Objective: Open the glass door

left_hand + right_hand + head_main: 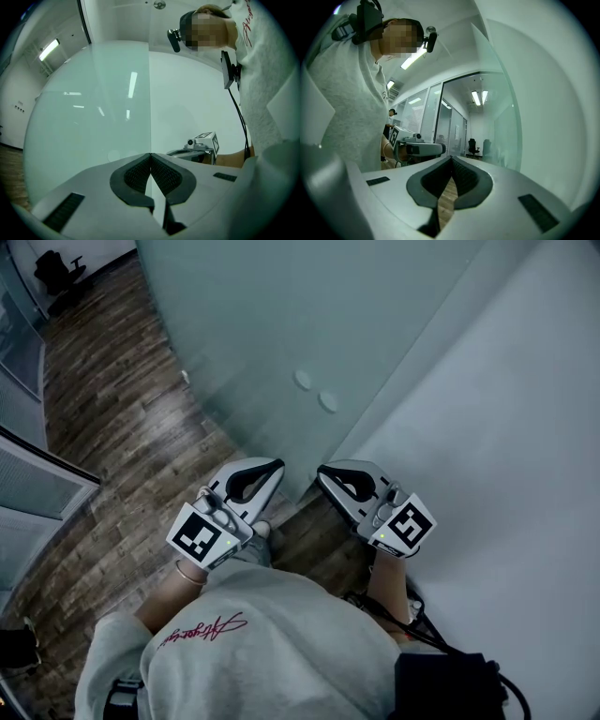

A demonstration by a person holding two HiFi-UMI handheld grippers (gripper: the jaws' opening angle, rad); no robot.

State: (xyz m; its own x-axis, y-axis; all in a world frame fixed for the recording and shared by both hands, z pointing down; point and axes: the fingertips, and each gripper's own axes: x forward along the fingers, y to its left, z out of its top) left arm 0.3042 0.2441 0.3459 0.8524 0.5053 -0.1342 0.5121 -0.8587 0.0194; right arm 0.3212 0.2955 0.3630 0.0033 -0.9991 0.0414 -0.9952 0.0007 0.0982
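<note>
Two closed hand-held grippers (275, 466) (324, 471), level, near glass door (262, 324)

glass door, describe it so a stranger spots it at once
Find the plain white wall on the head view's right. Just left of it, over the wooden floor, stands the glass door, a frosted greenish pane. Unlike the wall, it is translucent and bears two round discs.

Frosted pale-green glass door (281, 324), brown wood-plank floor (112, 381)
</note>
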